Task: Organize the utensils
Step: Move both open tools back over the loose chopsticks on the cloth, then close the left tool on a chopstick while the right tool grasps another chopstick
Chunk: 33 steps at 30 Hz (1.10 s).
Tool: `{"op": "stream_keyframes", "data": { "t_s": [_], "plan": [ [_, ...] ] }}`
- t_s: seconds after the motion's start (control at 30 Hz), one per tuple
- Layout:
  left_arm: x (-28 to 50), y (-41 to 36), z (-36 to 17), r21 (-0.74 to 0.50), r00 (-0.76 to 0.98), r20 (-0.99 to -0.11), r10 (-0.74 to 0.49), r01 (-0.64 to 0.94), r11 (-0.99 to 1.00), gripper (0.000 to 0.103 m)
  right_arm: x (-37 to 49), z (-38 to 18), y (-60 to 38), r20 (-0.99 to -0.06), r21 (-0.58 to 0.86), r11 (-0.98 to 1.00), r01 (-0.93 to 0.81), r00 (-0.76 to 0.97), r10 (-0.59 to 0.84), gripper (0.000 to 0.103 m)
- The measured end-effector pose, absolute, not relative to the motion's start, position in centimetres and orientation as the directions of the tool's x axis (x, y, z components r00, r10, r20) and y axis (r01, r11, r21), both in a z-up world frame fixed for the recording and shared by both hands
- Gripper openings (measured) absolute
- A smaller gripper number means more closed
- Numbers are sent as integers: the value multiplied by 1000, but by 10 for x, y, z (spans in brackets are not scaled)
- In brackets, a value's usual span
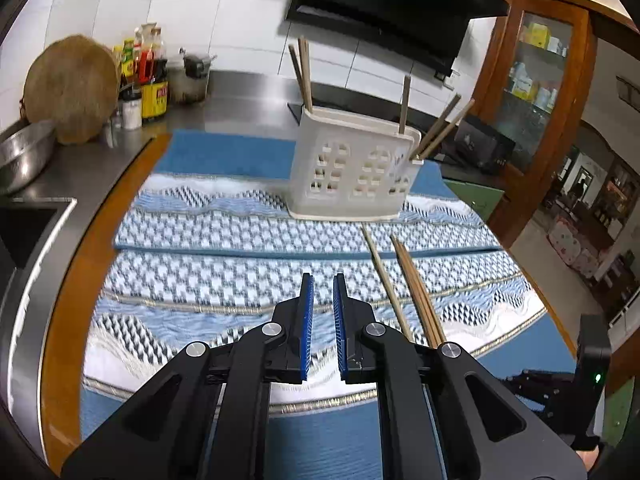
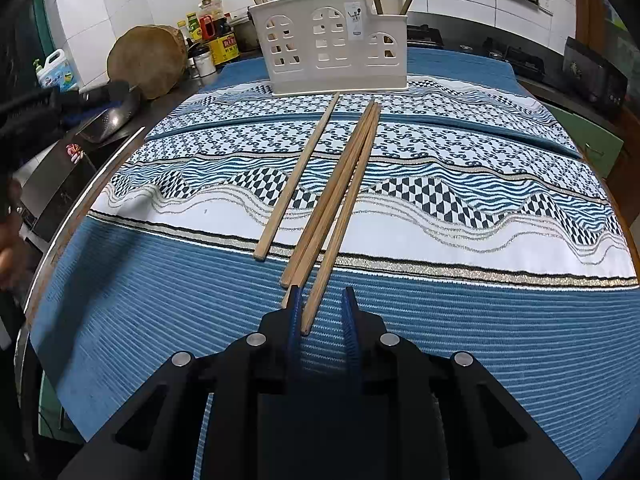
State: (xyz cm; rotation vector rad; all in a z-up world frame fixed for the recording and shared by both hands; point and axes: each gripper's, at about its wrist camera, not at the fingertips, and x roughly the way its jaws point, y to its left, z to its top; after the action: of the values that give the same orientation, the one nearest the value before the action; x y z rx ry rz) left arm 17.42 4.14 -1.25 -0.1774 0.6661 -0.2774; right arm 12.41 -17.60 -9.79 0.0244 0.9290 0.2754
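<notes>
Several wooden chopsticks [image 2: 340,200] lie on the blue patterned cloth [image 2: 480,320], pointing toward a white perforated utensil holder [image 2: 336,40] at the far side. More chopsticks stand upright in the holder. My right gripper [image 2: 322,290] sits low over the cloth, its jaws around the near end of the rightmost chopstick. That end rests against the left pad [image 2: 295,312], with a gap to the right pad. In the left wrist view, my left gripper [image 1: 323,278] hovers over the cloth left of the loose chopsticks [image 1: 412,288], pads nearly together with nothing between them. The holder [image 1: 352,172] stands beyond it.
A round wooden chopping block [image 1: 72,88], sauce bottles [image 1: 148,76] and a metal bowl [image 1: 20,152] stand on the steel counter at the left. A sink [image 1: 24,232] lies beside the table's wooden edge [image 1: 68,300]. A hand [image 2: 8,256] shows at the left.
</notes>
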Motion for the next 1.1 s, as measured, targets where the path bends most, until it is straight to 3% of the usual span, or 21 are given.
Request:
{"op": "stream_keyframes", "data": {
  "t_s": [0.27,0.53,0.67,0.73,1.1],
  "plan": [
    [163,37,-41,-298,718,-612,-333,180,937,10,122,-102,-160,-783,24,975,-219,603,154,12],
    [157,7,-61,-327,660,-642,-392,226,917,10,128,-100,-189,-779,76,985,-157,607,157,8],
    [157,-18,-67,-326,634,-654,-413,257,910,24,131,-100,-207,-781,104,986,-128,604,161,7],
    [159,-31,-71,-328,621,-659,-425,271,905,27,132,-101,-212,-782,100,988,-121,605,154,7],
    [175,-70,-87,-297,583,-698,-415,291,909,24,132,-103,-221,-774,122,983,-135,607,179,7]
  ]
}}
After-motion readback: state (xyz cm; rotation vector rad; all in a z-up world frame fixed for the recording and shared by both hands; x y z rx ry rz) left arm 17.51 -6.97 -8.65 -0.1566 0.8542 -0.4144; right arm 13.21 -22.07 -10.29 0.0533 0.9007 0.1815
